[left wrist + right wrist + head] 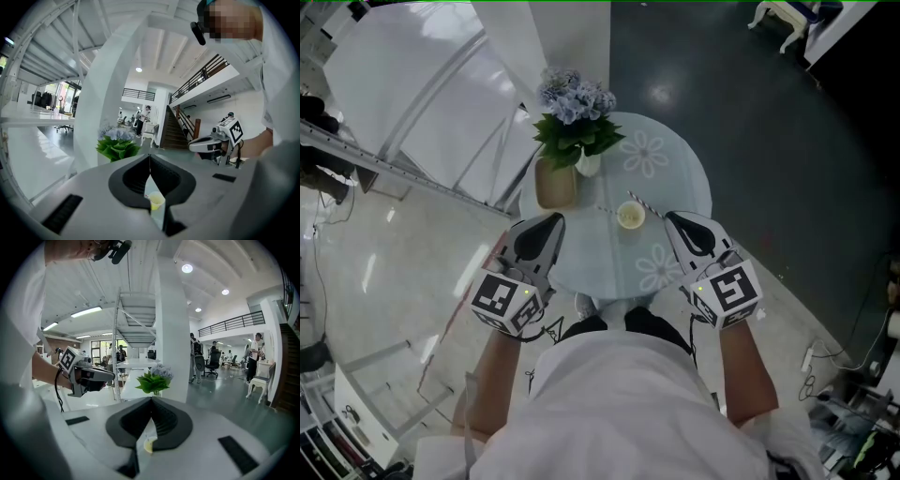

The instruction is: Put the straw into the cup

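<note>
A small pale yellow cup (pixel 630 217) stands near the middle of the round glass table (pixel 675 169). A thin striped straw (pixel 637 202) slants up and away from the cup's rim; whether its end is inside I cannot tell. My left gripper (pixel 557 219) hovers at the table's left edge and my right gripper (pixel 671 218) just right of the cup. Both have their jaws together with nothing held. The cup (pixel 156 201) shows below the closed jaws of the left gripper (pixel 150 159), and the cup (pixel 150 445) likewise below the right gripper (pixel 151 401).
A potted plant with green leaves and blue flowers (pixel 574 117) stands at the table's far left, beside a brown pot (pixel 555 184). White flower prints mark the glass. A white stair structure (pixel 422 103) lies left; dark floor (pixel 769 141) lies right.
</note>
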`<state>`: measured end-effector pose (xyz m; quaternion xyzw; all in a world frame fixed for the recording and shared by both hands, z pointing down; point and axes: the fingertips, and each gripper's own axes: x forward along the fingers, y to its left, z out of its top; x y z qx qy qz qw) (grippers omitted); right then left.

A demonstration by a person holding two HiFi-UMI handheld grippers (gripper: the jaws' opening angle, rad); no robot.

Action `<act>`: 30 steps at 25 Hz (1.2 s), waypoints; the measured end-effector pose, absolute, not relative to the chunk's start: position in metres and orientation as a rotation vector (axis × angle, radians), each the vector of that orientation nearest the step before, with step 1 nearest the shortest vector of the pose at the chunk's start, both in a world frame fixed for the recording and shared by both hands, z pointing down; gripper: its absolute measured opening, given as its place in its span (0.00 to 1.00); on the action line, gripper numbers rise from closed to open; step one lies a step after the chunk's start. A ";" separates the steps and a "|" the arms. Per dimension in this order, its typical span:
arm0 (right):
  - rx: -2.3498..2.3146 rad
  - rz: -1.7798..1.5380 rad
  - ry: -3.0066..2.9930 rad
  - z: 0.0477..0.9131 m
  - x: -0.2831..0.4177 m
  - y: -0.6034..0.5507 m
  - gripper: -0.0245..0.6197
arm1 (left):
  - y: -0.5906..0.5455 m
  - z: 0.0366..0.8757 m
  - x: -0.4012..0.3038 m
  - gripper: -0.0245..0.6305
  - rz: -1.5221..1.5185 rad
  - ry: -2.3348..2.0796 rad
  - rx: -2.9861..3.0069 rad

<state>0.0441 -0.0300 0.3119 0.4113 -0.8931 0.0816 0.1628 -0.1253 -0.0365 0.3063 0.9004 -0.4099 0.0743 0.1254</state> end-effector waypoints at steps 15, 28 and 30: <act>1.151 0.227 -2.531 0.319 0.045 -0.030 0.07 | -0.038 0.322 -0.120 0.07 0.240 -1.179 2.595; 1.132 0.218 -2.529 0.323 0.048 -0.033 0.07 | -0.040 0.323 -0.114 0.07 0.248 -1.181 2.594; 1.126 0.221 -2.529 0.324 0.048 -0.033 0.07 | -0.041 0.324 -0.113 0.07 0.247 -1.182 2.592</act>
